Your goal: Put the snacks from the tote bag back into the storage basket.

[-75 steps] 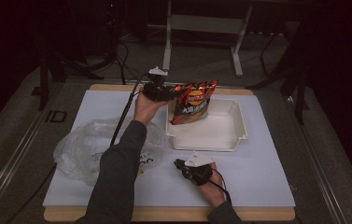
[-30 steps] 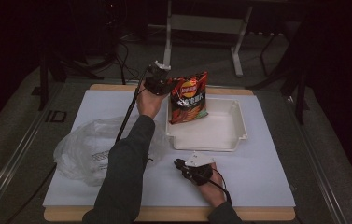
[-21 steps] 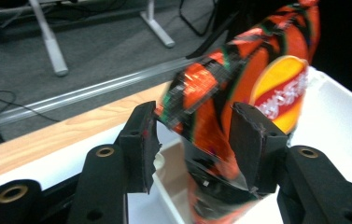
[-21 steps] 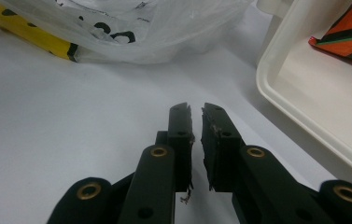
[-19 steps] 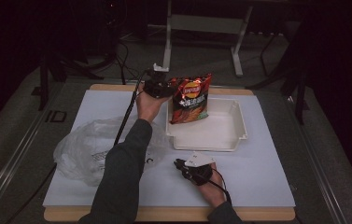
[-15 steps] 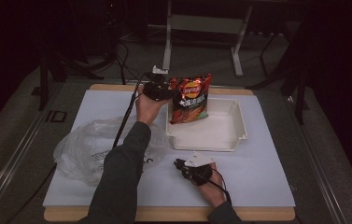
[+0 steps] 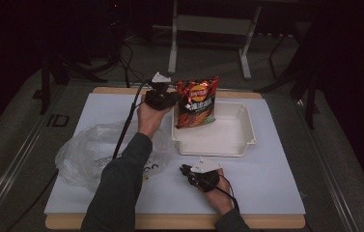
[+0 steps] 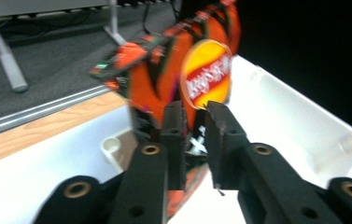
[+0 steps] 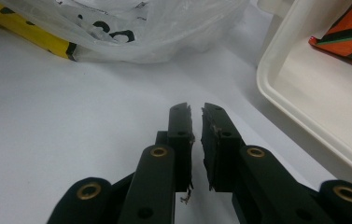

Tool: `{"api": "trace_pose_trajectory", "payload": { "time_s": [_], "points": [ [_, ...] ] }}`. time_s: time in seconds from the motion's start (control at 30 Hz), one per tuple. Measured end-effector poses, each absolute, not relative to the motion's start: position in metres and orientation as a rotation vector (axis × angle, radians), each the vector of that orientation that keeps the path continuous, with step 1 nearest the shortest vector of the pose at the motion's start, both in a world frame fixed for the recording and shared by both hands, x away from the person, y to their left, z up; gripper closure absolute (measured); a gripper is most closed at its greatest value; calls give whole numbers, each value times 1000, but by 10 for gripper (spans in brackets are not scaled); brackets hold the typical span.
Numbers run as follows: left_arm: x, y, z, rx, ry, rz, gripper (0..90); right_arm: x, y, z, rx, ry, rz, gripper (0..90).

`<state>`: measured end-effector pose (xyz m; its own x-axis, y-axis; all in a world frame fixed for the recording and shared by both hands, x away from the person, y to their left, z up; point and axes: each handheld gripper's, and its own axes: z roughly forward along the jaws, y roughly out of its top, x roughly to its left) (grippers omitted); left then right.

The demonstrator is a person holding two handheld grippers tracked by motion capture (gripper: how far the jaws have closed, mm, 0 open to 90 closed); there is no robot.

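Two things mattered: the white tray [image 7: 247, 140] held the chip bag [image 7: 196, 101] upright at its far-left corner, and my left gripper [image 7: 175, 98], jaws just closing, pinched its edge. I judged a firm, steady grip best. My right gripper [image 7: 185, 170] rested pressed together, empty.

The chip bag [image 8: 183, 88] is blurred in the left gripper view, its lower part is hidden behind the black jaws, and whether the pads press it cannot be told. In the right gripper view the white tray [image 9: 304, 93], the plastic bag [image 9: 131, 28] and a yellow item [image 9: 24, 28] beneath it are cut off by the picture's edges.
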<state>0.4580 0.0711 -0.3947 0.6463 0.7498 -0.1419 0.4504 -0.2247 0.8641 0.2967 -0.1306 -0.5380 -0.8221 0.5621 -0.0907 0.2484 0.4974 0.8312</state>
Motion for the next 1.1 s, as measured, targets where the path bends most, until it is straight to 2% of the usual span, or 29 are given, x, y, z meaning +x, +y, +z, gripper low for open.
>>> {"api": "trace_pose_trajectory", "payload": {
  "time_s": [0.1,0.23,0.57,1.1],
  "points": [
    [457,62,-399,1929,901,375,856,297,-130,-538,677,2396,1245,818],
    [460,51,-409,1991,883,363,893,297,-130,-538,677,2396,1244,818],
    [471,36,-429,2118,903,402,898,297,-131,-538,677,2399,1245,818],
    [489,39,-444,2175,1021,445,897,297,-131,-538,681,2399,1247,818]
  ]
}}
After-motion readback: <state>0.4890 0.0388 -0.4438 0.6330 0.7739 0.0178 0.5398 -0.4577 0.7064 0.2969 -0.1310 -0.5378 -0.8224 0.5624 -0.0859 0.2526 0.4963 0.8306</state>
